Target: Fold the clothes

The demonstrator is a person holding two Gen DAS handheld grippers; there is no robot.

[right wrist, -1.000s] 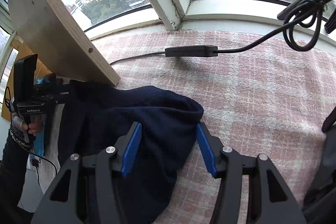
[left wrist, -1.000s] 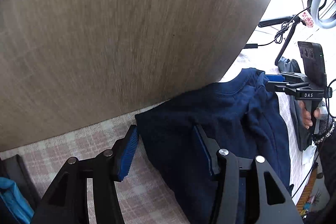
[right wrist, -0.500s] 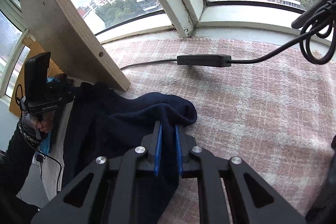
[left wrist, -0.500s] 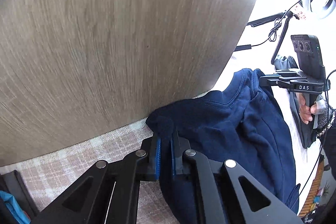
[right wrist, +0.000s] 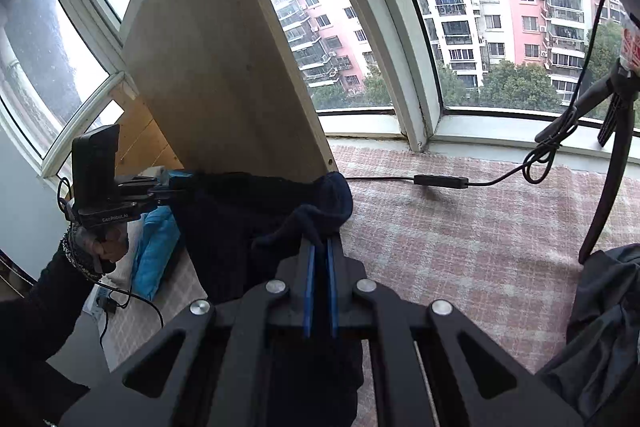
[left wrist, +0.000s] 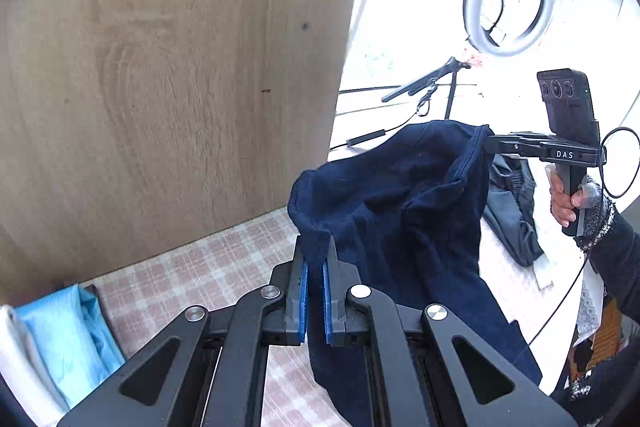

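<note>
A navy blue garment (left wrist: 404,223) hangs in the air above the pink checked cloth (left wrist: 224,271), stretched between the two grippers. My left gripper (left wrist: 315,247) is shut on its ribbed hem edge. My right gripper (left wrist: 490,141) shows at the far right of the left wrist view, pinching the other end. In the right wrist view the right gripper (right wrist: 320,247) is shut on a bunched fold of the garment (right wrist: 248,223), and the left gripper (right wrist: 176,185) holds the far end at the left. A hand (left wrist: 564,201) holds each handle.
A tall wooden panel (left wrist: 168,67) stands close behind the garment. A blue folded item (left wrist: 76,339) lies at the lower left. A grey garment (left wrist: 512,211) lies to the right. A black cable with an inline box (right wrist: 440,181), a tripod leg (right wrist: 604,187) and a ring light (left wrist: 508,1) sit near the window.
Both grippers went from open around the garment's edges to shut on them, then rose, lifting the garment off the cloth so it hangs between them.
</note>
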